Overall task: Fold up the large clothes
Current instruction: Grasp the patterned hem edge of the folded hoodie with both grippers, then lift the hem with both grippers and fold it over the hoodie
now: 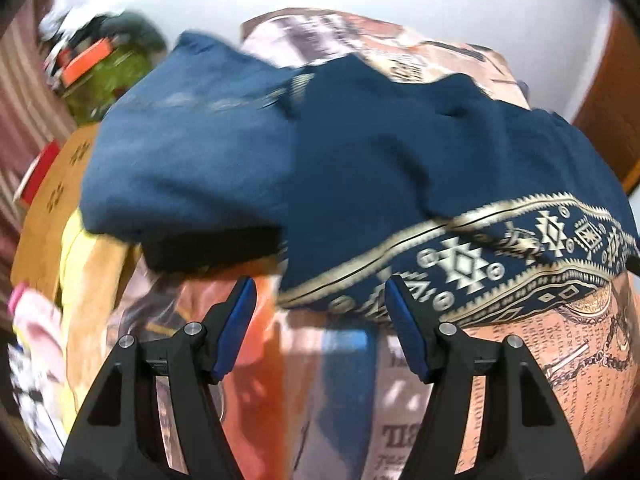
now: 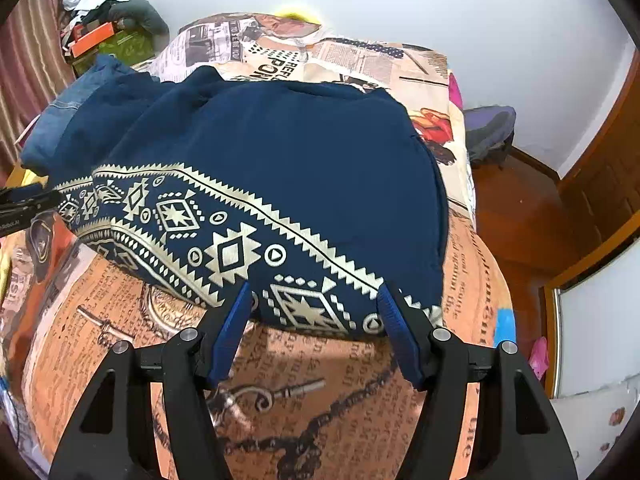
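Two hand-held grippers face one navy garment spread on a bed covered by a newspaper-print bedspread. The garment has a gold-and-cream patterned band along its near edge. In the right wrist view it fills the middle of the picture, from about 9 o'clock to 3 o'clock, with the band running down toward 5 o'clock.

The right hand-held gripper has its blue-padded jaws spread wide, one on either side of the band's near edge, with nothing between them. The left hand-held gripper is likewise parted and empty, close to the band's edge at 12 o'clock of its own fingers. That view is blurred, so I cannot tell whether a fingertip touches cloth.

On progress, my judgement is that folding is partway. The body lies fairly smooth and compact on the right side, with a clean edge at 3 o'clock in the right wrist view. At 10 o'clock cloth is bunched and overlapped, and what looks like a sleeve with a dark cuff hangs toward 9 o'clock in the left wrist view. Probably left to do: tuck that sleeve in and fold the banded hem up. A heap of other clothes sits at 8 o'clock in the left wrist view.
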`<state>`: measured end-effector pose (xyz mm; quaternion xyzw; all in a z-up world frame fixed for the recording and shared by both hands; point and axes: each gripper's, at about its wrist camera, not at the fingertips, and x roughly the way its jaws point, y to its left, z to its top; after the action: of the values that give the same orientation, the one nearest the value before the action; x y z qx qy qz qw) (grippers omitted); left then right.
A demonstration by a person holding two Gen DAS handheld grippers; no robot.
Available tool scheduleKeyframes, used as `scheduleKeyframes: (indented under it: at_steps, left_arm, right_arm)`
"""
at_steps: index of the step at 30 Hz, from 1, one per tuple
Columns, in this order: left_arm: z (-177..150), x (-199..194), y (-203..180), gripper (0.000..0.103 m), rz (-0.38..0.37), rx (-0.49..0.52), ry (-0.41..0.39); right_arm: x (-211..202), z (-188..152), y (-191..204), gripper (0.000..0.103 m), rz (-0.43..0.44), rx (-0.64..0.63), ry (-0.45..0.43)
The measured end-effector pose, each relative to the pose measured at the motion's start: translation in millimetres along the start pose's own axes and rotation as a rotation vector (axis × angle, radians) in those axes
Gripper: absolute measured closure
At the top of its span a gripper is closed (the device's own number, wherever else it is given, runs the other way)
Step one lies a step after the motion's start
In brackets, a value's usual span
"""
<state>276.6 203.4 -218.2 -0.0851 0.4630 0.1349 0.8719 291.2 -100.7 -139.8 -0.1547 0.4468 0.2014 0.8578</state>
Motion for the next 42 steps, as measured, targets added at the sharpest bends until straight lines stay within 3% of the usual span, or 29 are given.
scheduleKeyframes:
  at_steps: [6,13,20,25,29,30,34,38,42]
  left_arm:
    - [-13.7,-9.4,20.5,0.037,-0.065,-0.142,-0.012]
    - [-25.1,22.3,24.6,0.037,-0.328,-0.361,0.035]
    - [-22.8,70.0,24.7,0.037,-0.472,-0.479,0.03]
    - [-9.4,73.0,22.4,0.037,-0.498,-0.455,-0.086]
    - [5.3,76.9,19.2,0.037,-0.53,-0.432,-0.099]
    - [8.7,77.3,17.6,0.042,-0.527,-0.429,-0.097]
    - [21.8,57.6,5.6,0.085,-0.502,-0.382,-0.135]
    - [39.6,13.8,-18.0,0.093,-0.41,-0.254,-0.191]
    - [61.1,-24.9,-23.3,0.096,-0.433,-0.24,-0.223]
  right_arm:
    - [-18.7,4.9,3.9,0.042,0.007,0.017,-0.057]
    - [-17.0,14.6,12.8,0.042,0.053,0.043,-0.087]
    - [-3.3,18.0,20.6,0.042,0.088,0.051,-0.066]
    - [7.8,19.7,21.4,0.042,0.09,0.044,-0.043]
    - [15.0,20.8,20.8,0.042,0.089,0.049,-0.027]
    - [15.8,21.5,20.6,0.042,0.091,0.053,-0.024]
    - [13.6,24.0,21.8,0.042,0.102,0.066,-0.024]
    - [4.2,30.6,26.8,0.042,0.098,0.053,-0.045]
    - [-8.9,46.3,34.5,0.042,0.107,0.041,-0.083]
